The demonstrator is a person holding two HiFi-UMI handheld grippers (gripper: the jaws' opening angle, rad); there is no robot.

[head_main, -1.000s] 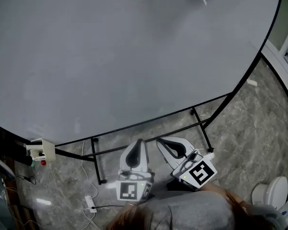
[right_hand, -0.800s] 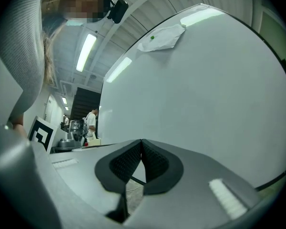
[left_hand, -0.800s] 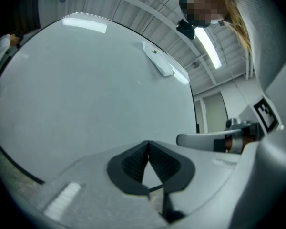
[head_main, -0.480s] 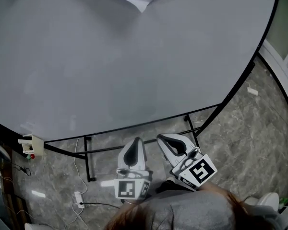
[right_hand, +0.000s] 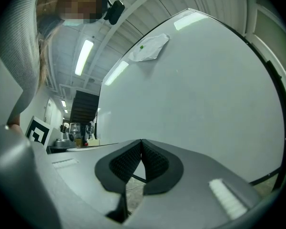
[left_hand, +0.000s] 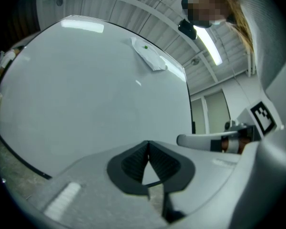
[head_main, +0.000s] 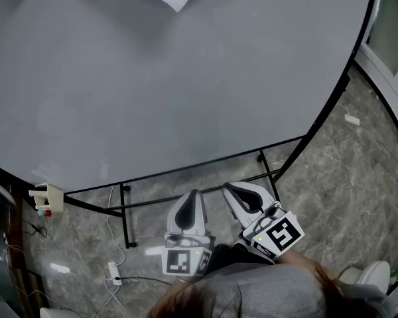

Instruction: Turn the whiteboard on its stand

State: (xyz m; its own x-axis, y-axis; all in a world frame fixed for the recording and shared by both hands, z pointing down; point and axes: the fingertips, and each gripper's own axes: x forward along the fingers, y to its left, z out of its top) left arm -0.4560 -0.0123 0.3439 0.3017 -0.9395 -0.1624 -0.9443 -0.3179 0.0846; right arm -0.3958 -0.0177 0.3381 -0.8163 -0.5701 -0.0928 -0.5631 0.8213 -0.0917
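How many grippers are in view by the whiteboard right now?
2. The left gripper is low in the head view, before the stand; the right gripper is close beside it, on its right. Both are shut and empty.

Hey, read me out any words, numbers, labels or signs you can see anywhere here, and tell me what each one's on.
No readable text anywhere.
Whiteboard: blank.
Paper sheet on it: no print legible, only a green dot.
Left claw and right claw: black-and-white marker squares, coded patterns, not letters.
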